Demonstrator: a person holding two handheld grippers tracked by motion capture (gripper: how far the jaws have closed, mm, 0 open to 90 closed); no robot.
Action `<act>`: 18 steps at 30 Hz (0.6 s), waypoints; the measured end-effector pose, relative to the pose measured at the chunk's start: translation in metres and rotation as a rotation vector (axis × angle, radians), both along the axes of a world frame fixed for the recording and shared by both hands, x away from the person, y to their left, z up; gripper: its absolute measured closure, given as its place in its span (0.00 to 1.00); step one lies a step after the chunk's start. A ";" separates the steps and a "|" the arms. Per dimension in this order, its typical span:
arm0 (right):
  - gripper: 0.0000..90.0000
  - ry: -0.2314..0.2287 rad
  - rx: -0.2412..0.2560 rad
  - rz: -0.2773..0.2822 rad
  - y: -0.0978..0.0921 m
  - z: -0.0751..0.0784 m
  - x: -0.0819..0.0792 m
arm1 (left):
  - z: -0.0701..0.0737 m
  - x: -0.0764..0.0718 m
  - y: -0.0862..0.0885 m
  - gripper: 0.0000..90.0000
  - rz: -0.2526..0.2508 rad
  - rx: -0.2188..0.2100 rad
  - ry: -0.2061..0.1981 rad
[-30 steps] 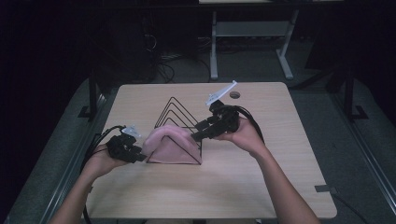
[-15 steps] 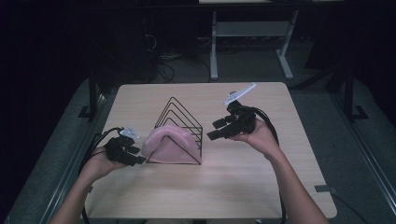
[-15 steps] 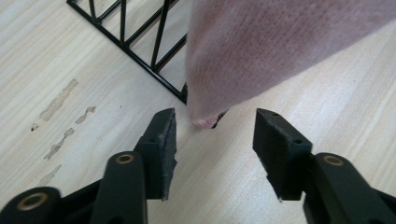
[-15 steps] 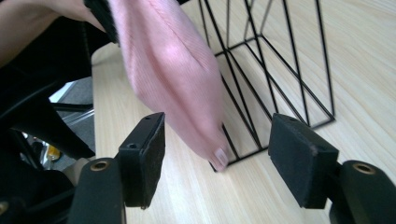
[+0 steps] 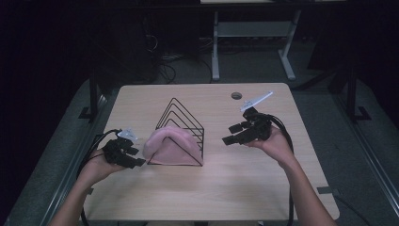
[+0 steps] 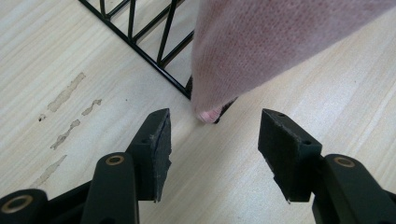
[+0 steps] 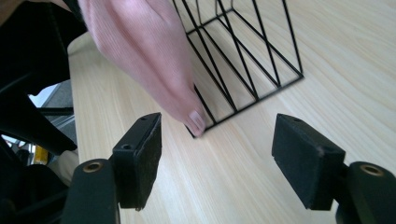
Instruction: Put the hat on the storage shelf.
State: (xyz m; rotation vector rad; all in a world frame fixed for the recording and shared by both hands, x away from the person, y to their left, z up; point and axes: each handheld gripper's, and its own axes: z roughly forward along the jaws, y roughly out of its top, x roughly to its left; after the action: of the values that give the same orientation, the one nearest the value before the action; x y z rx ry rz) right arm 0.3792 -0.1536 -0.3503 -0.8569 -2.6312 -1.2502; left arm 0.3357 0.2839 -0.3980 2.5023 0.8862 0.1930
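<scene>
right tongs pulled back from rack | wooden table | dark room

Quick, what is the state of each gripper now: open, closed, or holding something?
Left gripper: open, holding nothing, its jaws just short of the pink cloth on the wire rack.
Right gripper: open, holding nothing, pointed at the same cloth.

Two black handheld grippers: the left gripper and right gripper, either side of the wire rack; each trails a black cable. Jaws carry flat dark pads and brass-ringed pivots; forearms are bare; the right gripper bears a grey three-cornered plate.
</scene>
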 end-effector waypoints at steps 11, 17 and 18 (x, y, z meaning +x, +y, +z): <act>0.36 0.017 -0.008 -0.069 -0.035 -0.010 -0.011 | 0.002 -0.003 -0.002 0.49 0.000 -0.011 -0.003; 0.36 0.038 -0.008 -0.099 -0.053 -0.021 -0.020 | 0.003 -0.004 -0.002 0.49 -0.007 -0.010 -0.003; 0.36 0.037 -0.007 -0.101 -0.055 -0.022 -0.021 | 0.003 -0.004 -0.002 0.49 -0.007 -0.010 -0.003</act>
State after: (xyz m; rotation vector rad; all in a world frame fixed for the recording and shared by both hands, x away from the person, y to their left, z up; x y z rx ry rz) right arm 0.3579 -0.2088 -0.3727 -1.0165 -2.5946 -1.2350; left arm 0.3317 0.2815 -0.3949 2.4948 0.8749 0.1888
